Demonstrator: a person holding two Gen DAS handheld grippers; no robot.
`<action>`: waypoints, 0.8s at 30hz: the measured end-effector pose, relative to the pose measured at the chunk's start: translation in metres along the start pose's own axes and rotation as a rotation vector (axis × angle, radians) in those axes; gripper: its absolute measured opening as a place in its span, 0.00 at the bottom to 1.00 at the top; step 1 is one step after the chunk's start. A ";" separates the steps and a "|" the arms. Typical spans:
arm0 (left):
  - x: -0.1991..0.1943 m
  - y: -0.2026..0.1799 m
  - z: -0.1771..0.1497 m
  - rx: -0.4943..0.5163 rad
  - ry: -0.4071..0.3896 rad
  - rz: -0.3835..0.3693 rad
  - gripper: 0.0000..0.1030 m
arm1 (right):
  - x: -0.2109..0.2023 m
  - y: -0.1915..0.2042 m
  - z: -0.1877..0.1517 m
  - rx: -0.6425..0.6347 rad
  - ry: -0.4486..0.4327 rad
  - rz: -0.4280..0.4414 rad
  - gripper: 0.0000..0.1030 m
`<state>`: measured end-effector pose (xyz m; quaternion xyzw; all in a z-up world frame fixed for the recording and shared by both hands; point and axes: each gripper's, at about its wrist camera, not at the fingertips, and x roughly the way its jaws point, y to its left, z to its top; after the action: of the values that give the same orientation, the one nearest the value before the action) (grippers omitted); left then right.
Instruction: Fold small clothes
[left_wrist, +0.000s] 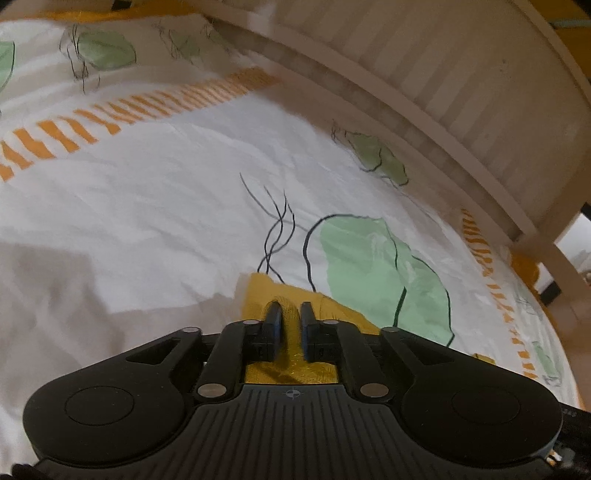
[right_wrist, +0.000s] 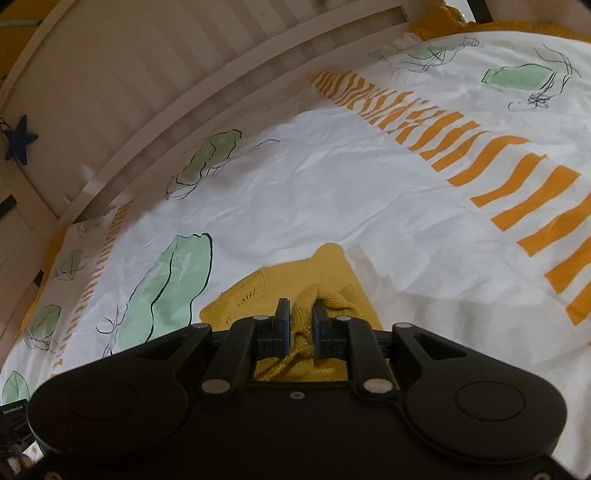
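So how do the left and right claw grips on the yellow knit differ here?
The left claw pinches a thin, flat fold of the yellow knit; the right claw clamps a thicker bunched ridge. Past the left claw only a corner shows; past the right, a broad spread lies on the bedsheet. Both are shut on it.

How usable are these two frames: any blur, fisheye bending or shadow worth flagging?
Left wrist view: the bedsheet and headboard look smeared by motion blur, the left tool and pinched yellow garment stay sharper, and a grey shadow falls at lower left. Right wrist view: sharper sheet creases, headboard slats bent into an arc by the lens, soft shadow right of the right tool.
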<state>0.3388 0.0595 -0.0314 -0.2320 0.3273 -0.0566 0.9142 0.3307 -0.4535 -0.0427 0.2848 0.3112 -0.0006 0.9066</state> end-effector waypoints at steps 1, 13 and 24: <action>-0.001 0.000 0.000 0.004 -0.007 0.008 0.31 | 0.002 0.000 0.000 -0.002 0.003 0.000 0.28; -0.025 -0.052 -0.025 0.271 0.027 0.069 0.45 | -0.026 0.026 0.001 -0.189 -0.066 -0.050 0.81; -0.017 -0.075 -0.076 0.434 0.218 0.013 0.45 | -0.029 0.074 -0.046 -0.524 0.115 -0.022 0.80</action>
<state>0.2815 -0.0316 -0.0386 -0.0207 0.4059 -0.1442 0.9022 0.2942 -0.3730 -0.0174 0.0367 0.3551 0.0862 0.9301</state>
